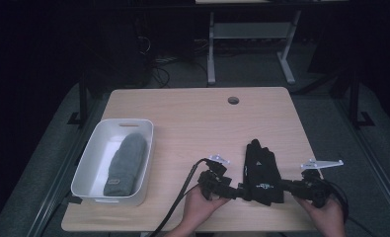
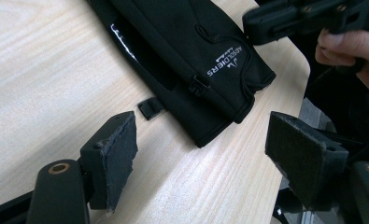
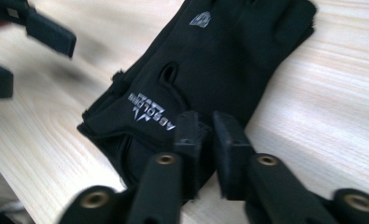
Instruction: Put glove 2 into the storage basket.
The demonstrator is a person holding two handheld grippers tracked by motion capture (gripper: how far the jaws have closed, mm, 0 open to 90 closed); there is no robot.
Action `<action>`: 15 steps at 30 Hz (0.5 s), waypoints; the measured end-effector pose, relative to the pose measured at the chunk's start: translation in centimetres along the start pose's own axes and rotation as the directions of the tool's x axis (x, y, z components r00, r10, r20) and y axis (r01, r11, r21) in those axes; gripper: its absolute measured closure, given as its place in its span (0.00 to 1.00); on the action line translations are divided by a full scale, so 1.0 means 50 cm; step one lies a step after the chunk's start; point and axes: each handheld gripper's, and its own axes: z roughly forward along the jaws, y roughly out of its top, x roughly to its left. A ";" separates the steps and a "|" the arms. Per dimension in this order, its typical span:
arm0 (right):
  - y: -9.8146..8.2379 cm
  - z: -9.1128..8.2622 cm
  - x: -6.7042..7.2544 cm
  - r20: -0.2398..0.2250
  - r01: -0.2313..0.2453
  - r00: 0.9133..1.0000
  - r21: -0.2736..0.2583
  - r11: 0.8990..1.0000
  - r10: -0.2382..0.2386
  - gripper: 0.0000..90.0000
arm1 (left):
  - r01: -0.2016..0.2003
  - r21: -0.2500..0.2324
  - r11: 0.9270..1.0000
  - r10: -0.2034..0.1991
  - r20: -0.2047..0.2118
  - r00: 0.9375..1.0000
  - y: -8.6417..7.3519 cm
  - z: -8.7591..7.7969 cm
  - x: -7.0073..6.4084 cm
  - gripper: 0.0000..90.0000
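Your right gripper [image 3: 205,126] was pinched narrow at the glove [image 1: 262,170] cuff, near the tabletop's front edge; the fabric grip looked unconfirmed. Your left gripper [image 2: 201,154] stood wide, empty. You needed it closing on the cuff's other side before lifting.

High view: fixed above the person's near edge, facing forward and down over the whole table [image 1: 192,106], far off.
Left claw view: low over the table, close, looking along its jaws at the black glove [image 2: 191,51].
Right claw view: low, very close, facing the glove's cuff.
Shared: the glove appears in all three.
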 end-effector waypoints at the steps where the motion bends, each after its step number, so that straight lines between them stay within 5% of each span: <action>1: -0.002 -0.002 -0.007 -0.010 -0.017 1.000 -0.012 1.000 0.017 0.79 | -0.001 0.004 1.000 0.001 0.000 1.000 -0.002 0.001 0.001 0.27; 5: -0.018 -0.004 -0.029 -0.051 -0.065 0.997 0.017 0.998 0.065 0.59 | -0.002 0.009 1.000 0.002 0.006 1.000 -0.002 0.005 0.004 0.28; 7: -0.026 0.001 -0.032 -0.054 -0.070 0.996 0.023 0.997 0.071 0.59 | 0.010 0.002 1.000 -0.010 0.008 1.000 -0.002 0.009 0.004 0.28; 13: -0.031 0.015 -0.034 -0.119 -0.080 0.989 0.021 0.997 0.082 0.95 | 0.000 0.011 1.000 0.000 0.005 1.000 -0.001 0.008 0.004 0.28; 15: -0.025 0.005 -0.032 -0.134 -0.082 0.988 -0.003 0.997 0.081 0.96 | 0.003 0.006 1.000 -0.003 0.004 1.000 0.001 0.006 0.004 0.28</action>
